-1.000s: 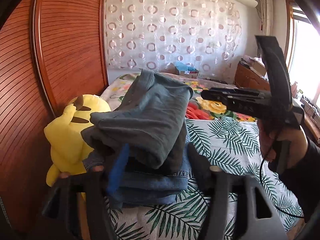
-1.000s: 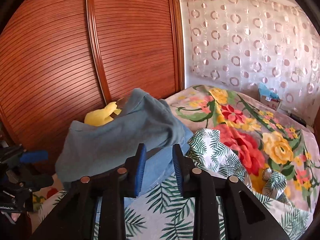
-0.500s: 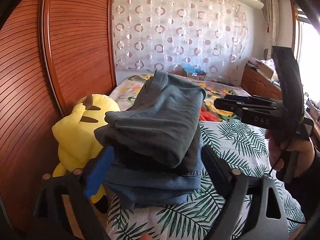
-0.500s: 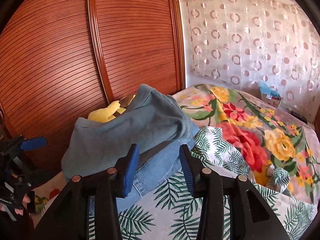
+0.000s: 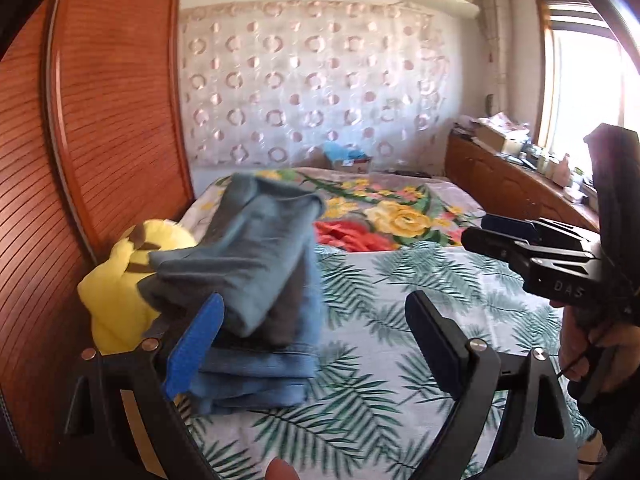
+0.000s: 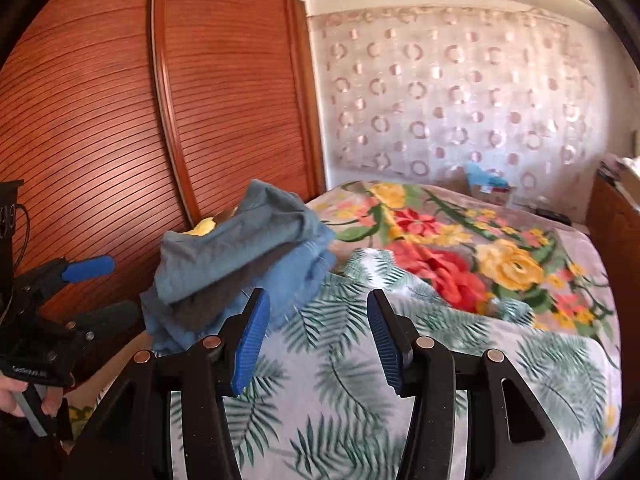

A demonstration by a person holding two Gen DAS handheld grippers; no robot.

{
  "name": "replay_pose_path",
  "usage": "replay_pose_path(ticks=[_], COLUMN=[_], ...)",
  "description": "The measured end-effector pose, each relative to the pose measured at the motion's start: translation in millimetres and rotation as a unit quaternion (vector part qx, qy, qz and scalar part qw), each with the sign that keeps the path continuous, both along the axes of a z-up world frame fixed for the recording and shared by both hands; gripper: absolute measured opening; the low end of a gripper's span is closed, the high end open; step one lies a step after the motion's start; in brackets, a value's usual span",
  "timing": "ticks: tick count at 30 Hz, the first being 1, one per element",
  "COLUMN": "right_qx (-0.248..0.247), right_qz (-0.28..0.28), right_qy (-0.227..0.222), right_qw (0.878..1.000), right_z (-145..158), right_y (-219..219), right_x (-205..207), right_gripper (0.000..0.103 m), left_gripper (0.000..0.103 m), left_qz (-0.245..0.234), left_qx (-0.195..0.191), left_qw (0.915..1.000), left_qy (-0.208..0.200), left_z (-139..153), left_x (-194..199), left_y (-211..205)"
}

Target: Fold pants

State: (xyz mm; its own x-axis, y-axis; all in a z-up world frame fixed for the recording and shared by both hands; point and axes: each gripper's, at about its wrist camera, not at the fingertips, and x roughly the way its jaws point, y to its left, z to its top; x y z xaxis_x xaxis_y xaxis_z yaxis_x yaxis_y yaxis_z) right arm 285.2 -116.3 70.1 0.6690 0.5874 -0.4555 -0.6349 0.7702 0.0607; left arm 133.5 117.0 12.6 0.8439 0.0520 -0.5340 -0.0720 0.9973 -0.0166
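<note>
A stack of folded pants sits on the bed's left side, grey-blue pants on top and blue jeans underneath. It also shows in the right wrist view. My left gripper is open and empty, just in front of and right of the stack. My right gripper is open and empty, to the right of the stack above the leaf-print sheet. The right gripper also appears in the left wrist view, and the left one in the right wrist view.
A yellow plush toy lies behind the stack against the wooden wardrobe. A floral blanket covers the far bed. A wooden dresser with clutter stands at the right by the window.
Both grippers have opened wider and pulled back from the stack. The left gripper's view has shifted right, so the stack now sits left of its fingers.
</note>
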Motion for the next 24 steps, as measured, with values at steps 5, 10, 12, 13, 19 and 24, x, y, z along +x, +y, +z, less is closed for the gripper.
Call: replay_pose_path(ticks=[5, 10, 12, 13, 19, 24], right_qx=[0.003, 0.010, 0.006, 0.006, 0.012, 0.017], right_qz=[-0.047, -0.082, -0.097, -0.104, -0.126, -0.147], right_qy=[-0.016, -0.023, -0.024, -0.026, -0.033, -0.036], right_qw=[0.999, 0.996, 0.995, 0.994, 0.991, 0.988], right_z=[8.4, 10.8, 9.7, 10.0, 17.2, 21.2], right_y=[-31.5, -50.3, -53.0, -55.1, -57.7, -62.0], right_x=[-37.5, -76.4, -91.6, -99.0, -137.2, -161.0], right_gripper=[0.056, 0.066, 0.066, 0.066, 0.067, 0.071], left_gripper=[0.092, 0.092, 0.092, 0.092, 0.092, 0.092], left_qz=[-0.017, -0.039, -0.049, -0.051, -0.061, -0.064], left_qx=[-0.003, -0.012, -0.011, -0.009, -0.007, -0.006], left_qw=[0.9998, 0.9991, 0.9986, 0.9985, 0.9978, 0.9974], left_qy=[-0.004, -0.010, -0.015, -0.016, -0.023, -0.032], left_z=[5.4, 11.4, 14.5, 15.8, 26.6, 37.3], left_x=[-5.1, -13.4, -19.1, -21.5, -37.7, -50.9], left_y=[-26.4, -46.5, -55.1, -58.6, -82.3, -93.8])
